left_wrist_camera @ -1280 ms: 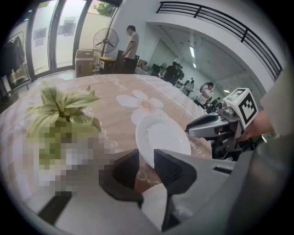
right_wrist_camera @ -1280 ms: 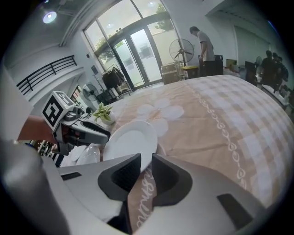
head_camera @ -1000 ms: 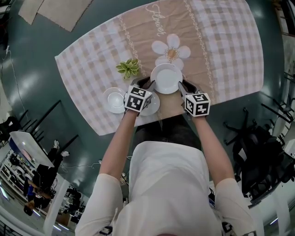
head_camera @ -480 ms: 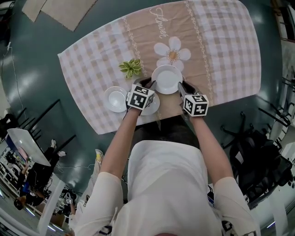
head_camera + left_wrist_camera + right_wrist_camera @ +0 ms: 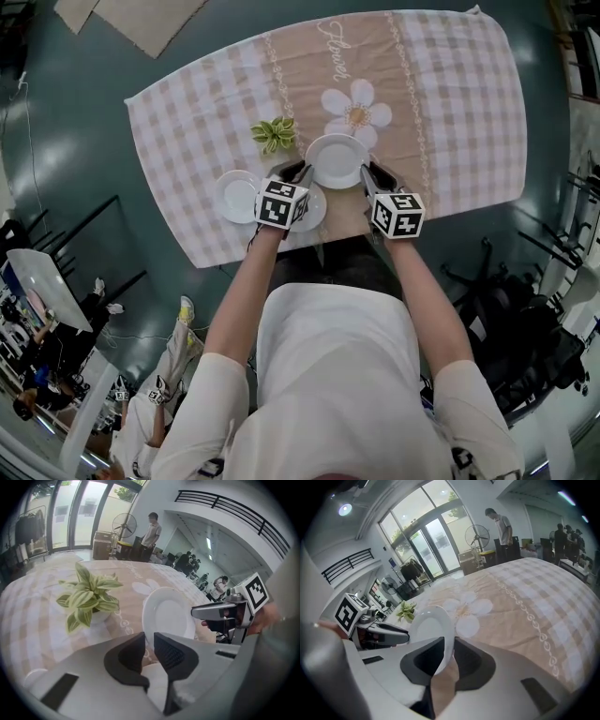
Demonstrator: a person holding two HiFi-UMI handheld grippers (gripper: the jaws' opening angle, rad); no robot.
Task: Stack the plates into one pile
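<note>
Plate hangs over the tablecloth; our left gripper and right gripper have just been closing, narrow, on opposite rims. If we tilt unevenly, one thin edge could slip out and drop.

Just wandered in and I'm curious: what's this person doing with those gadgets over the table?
A person holds a gripper in each hand. The left gripper and right gripper clamp opposite edges of one white plate, their jaws having just been closing on its rim. A second plate lies below the left gripper and a third plate further left on the checked tablecloth, not yet piled.
</note>
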